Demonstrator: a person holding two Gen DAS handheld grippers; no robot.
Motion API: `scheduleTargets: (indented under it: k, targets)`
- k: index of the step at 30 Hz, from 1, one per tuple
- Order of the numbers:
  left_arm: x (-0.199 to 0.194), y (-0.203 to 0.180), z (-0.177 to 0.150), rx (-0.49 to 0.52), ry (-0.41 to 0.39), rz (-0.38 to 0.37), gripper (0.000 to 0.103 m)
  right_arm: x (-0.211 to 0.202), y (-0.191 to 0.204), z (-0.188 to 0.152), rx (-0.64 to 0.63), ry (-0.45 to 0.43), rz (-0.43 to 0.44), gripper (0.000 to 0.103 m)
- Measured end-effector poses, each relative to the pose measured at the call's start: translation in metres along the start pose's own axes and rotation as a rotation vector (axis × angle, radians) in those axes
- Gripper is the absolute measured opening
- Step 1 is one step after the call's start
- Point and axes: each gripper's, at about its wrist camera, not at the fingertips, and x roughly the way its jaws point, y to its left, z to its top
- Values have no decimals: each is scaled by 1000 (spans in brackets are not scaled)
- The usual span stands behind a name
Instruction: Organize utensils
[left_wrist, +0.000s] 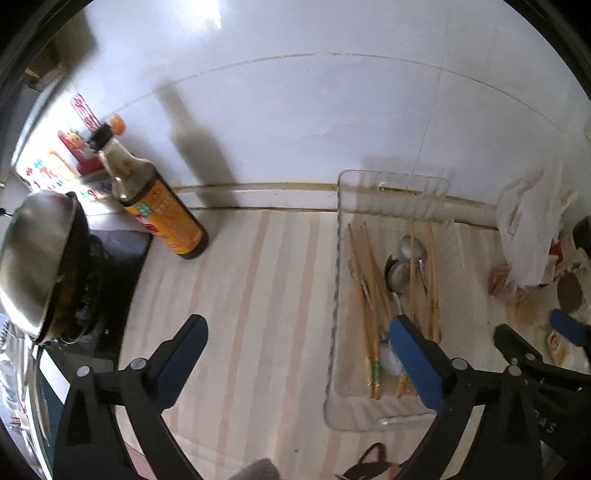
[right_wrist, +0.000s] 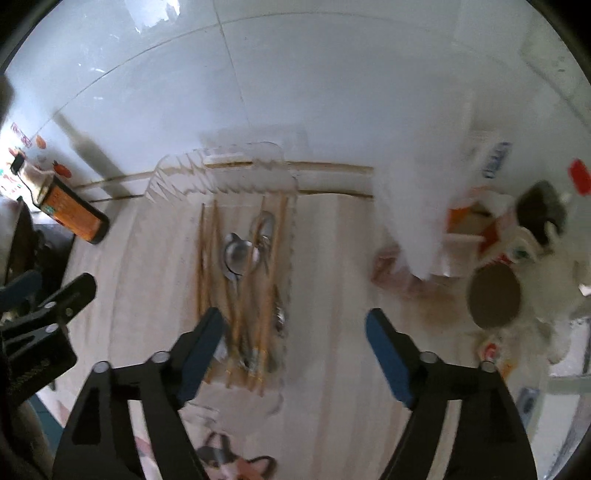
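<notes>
A clear plastic tray lies on the striped counter against the white wall. Inside it are wooden chopsticks laid lengthwise and metal spoons in the middle. My left gripper hangs open above the counter, its right finger over the tray's near end and its left finger over bare counter. My right gripper is open too, its left finger over the near ends of the chopsticks. Neither holds anything. The right gripper also shows in the left wrist view.
A dark sauce bottle with an orange label stands left of the tray. A steel pot lid on a black stove fills the far left. A white plastic bag, packets and a round brown lid crowd the right.
</notes>
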Motion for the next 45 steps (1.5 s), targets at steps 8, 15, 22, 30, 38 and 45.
scheduleTargets:
  k: [8, 15, 22, 30, 38, 45]
  targets:
    - [-28, 5, -26, 2, -56, -11, 103, -27, -12, -35, 12, -75, -113, 103]
    - [-85, 10, -52, 2, -141, -46, 103, -84, -8, -67, 28, -177, -153, 103]
    - [-160, 24, -85, 1, -255, -91, 103, -166, 2, -112, 51, -305, -182, 103]
    - [-231, 39, -126, 17, -355, -143, 103, -261, 15, -174, 83, -455, -208, 103]
    - [-274, 46, -159, 27, -415, -145, 103, -313, 27, -222, 83, -530, -203, 103]
    - [-290, 47, -170, -2, -449, -122, 103, -332, 25, -238, 99, -561, -189, 103]
